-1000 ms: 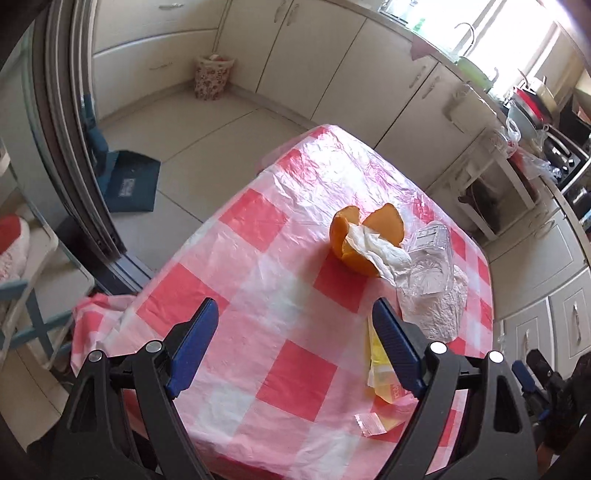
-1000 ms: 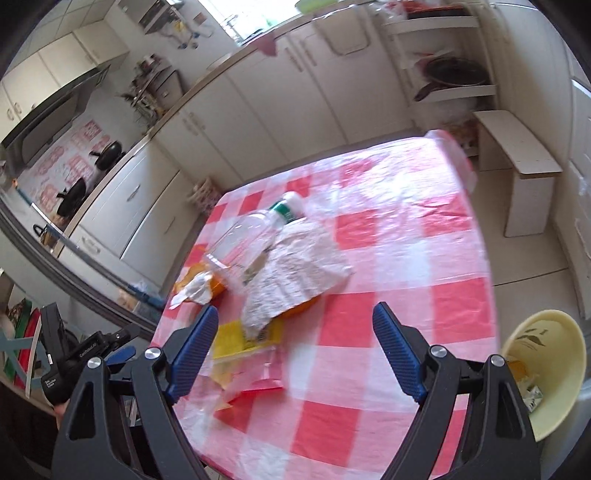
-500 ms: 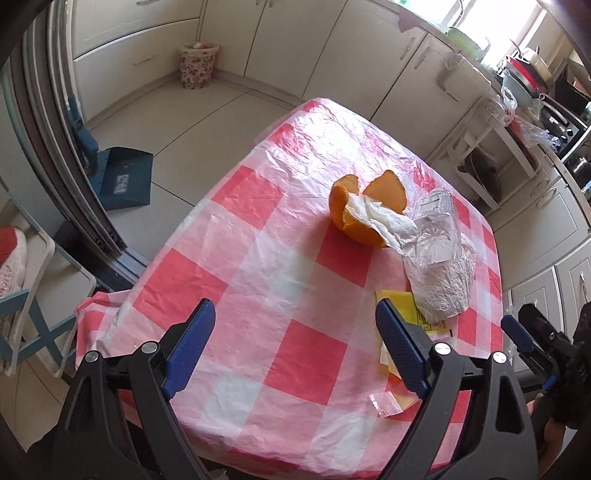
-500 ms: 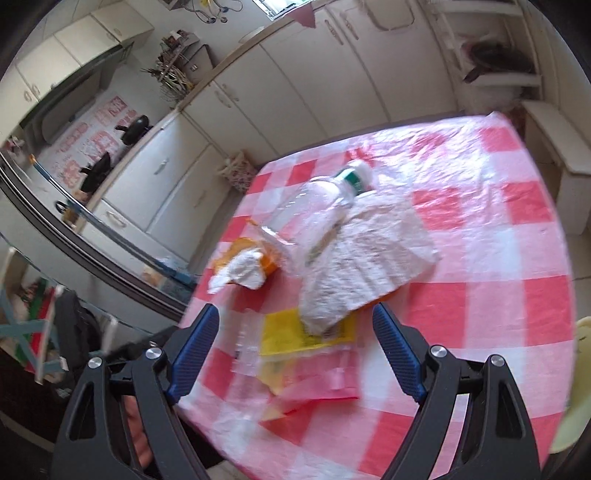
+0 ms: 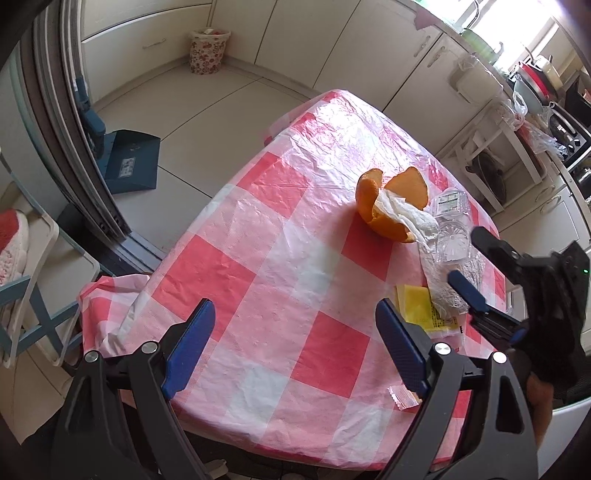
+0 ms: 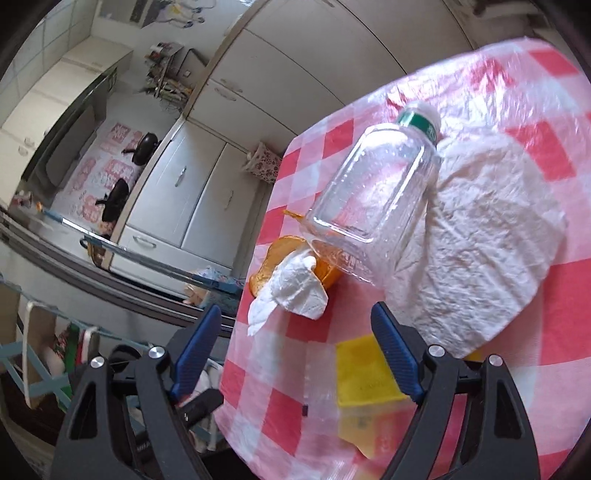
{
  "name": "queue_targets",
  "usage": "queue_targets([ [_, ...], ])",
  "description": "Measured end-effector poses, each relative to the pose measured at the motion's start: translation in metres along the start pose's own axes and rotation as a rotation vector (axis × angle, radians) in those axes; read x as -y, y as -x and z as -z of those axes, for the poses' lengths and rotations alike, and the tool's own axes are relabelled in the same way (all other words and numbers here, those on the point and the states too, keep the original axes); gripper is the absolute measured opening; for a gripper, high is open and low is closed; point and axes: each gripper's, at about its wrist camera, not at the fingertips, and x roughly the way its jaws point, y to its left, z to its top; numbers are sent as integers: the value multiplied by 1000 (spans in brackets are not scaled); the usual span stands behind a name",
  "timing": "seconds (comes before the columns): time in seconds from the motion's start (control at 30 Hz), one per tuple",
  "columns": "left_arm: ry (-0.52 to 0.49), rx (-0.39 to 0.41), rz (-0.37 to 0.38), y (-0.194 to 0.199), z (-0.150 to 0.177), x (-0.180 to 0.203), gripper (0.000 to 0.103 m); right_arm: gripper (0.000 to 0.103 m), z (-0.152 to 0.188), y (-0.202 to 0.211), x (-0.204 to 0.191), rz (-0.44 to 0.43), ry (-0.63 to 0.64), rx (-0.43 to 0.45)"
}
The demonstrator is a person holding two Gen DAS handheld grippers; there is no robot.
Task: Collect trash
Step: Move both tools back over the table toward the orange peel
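right gripper (image 6: 295, 354) jaws closing, nothing between them yet, lined up low on the trash heap | clear bottle (image 6: 373, 206) lies on crumpled paper (image 6: 487, 254) just ahead, tissue (image 6: 295, 291) beside orange peel (image 6: 273, 258) | left gripper (image 5: 295, 347) spread wide, empty, over bare tablecloth (image 5: 258, 258)

- Cream cabinets (image 5: 321, 40) line the walls over a pale tiled floor (image 5: 192, 99)
- Bright window (image 5: 517, 26) above the counter
- Patterned bin (image 5: 208, 51) in the corner
- Red-and-white checked cloth covers the table (image 5: 280, 229)
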Motion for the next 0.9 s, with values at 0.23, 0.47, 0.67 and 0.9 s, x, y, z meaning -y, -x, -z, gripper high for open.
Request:
queue_targets([
  [0.23,14,-12,13,0,-4,-8,85,54,-2,-14,7,-85,-79,-37],
  [0.47,14,-27,7,-4,-5,-10,85,5,-5,-10,-5,-118,-44,-27],
  [0.67,-27,-46,-13,-12,-3,2,85,3,-9,19,-39,-229,77,58],
  [0.9,-40,-49,-33,-17,-3,9,85,3,-9,53,-60,-285,195,65],
])
